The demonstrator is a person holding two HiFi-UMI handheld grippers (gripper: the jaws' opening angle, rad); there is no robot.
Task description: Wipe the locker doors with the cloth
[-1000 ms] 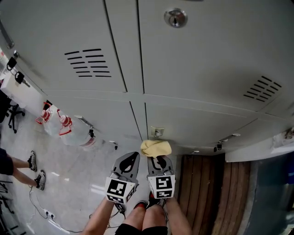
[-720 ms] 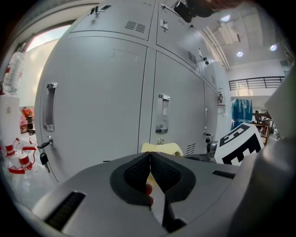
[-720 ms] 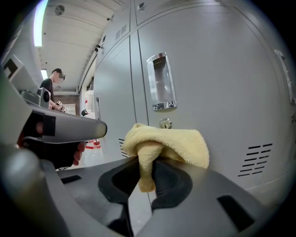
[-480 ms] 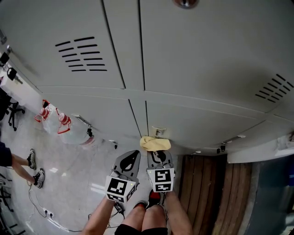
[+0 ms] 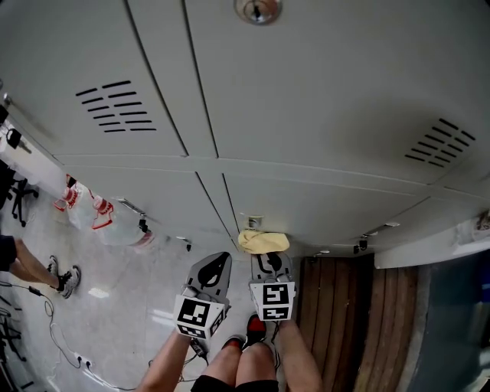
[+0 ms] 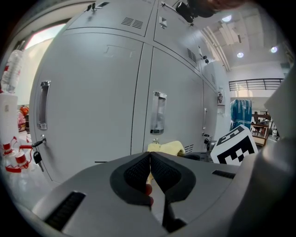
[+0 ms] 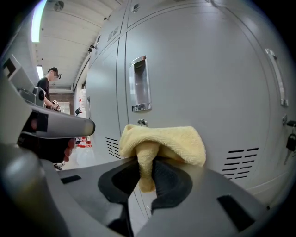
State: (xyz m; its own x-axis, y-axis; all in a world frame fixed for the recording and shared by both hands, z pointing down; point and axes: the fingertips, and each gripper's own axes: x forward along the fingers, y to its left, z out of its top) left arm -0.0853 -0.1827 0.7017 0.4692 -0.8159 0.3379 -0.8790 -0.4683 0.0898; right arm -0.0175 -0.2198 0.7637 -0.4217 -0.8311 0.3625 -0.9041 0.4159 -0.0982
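Right gripper [image 7: 147,163] is clamped on one folded yellow terry cloth [image 7: 172,139], its wad held up near the pale grey metal locker doors [image 5: 329,92], close to a recessed metal handle [image 7: 139,84], contact not confirmable. Left gripper [image 6: 150,159] sits just beside it, jaws pressed together on nothing. Judgement: lay the wad's broad face flat on the panel, sweep in overlapping passes, ease round handle and slots. Count in head view: four door panels, two louvred vents [image 5: 115,107], one round lock [image 5: 258,9], two grippers.
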